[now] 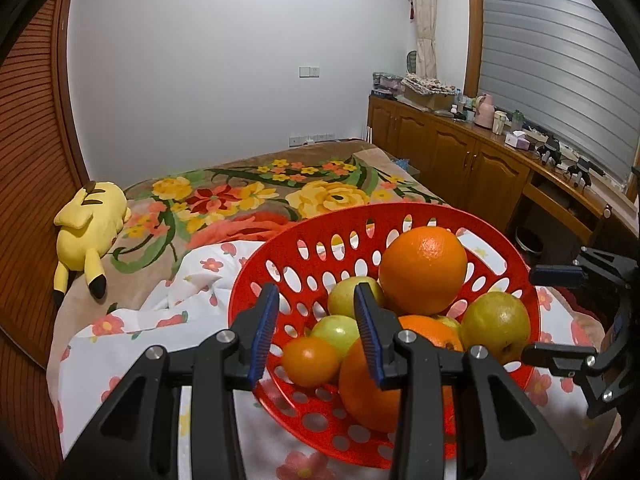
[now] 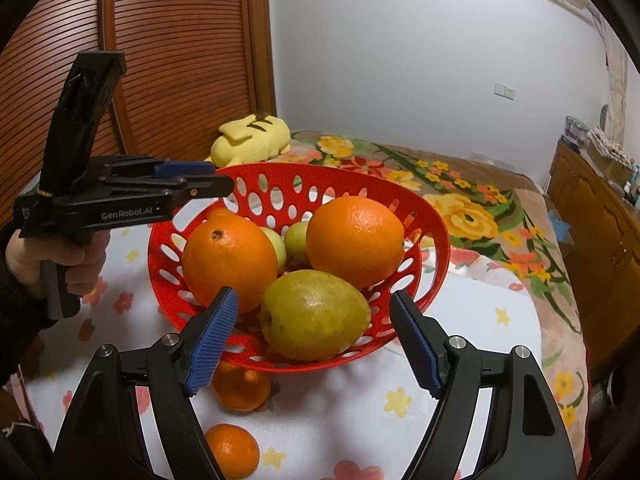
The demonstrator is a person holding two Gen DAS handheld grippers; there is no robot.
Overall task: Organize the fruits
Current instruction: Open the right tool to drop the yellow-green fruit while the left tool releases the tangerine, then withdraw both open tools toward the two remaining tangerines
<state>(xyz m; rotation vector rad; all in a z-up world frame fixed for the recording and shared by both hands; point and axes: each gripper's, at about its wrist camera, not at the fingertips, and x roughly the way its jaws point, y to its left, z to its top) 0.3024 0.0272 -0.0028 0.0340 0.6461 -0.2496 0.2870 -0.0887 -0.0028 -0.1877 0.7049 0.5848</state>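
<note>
A red perforated basket [image 1: 500, 248] sits tilted on a flowered sheet. It holds two big oranges [image 2: 354, 240], a yellow-green fruit [image 2: 314, 316], small green fruits [image 1: 352, 296] and a tangerine [image 1: 310, 362]. My left gripper [image 1: 316, 292] is shut on the basket's rim, one finger outside the wall and one inside; in the right wrist view the left gripper [image 2: 224, 179] meets the far-left rim. My right gripper [image 2: 314, 298] stands open at the near rim, touching nothing, and the right gripper [image 1: 556, 316] also shows beside the basket. Two loose tangerines [image 2: 242, 386] lie on the sheet below it.
A yellow plush toy [image 1: 90, 232] lies on the floral blanket [image 1: 328, 196] behind the basket. A slatted wooden door [image 2: 172, 60] stands on the left and a cluttered wooden cabinet [image 1: 472, 156] on the right. A person's hand [image 2: 60, 256] holds the left gripper's handle.
</note>
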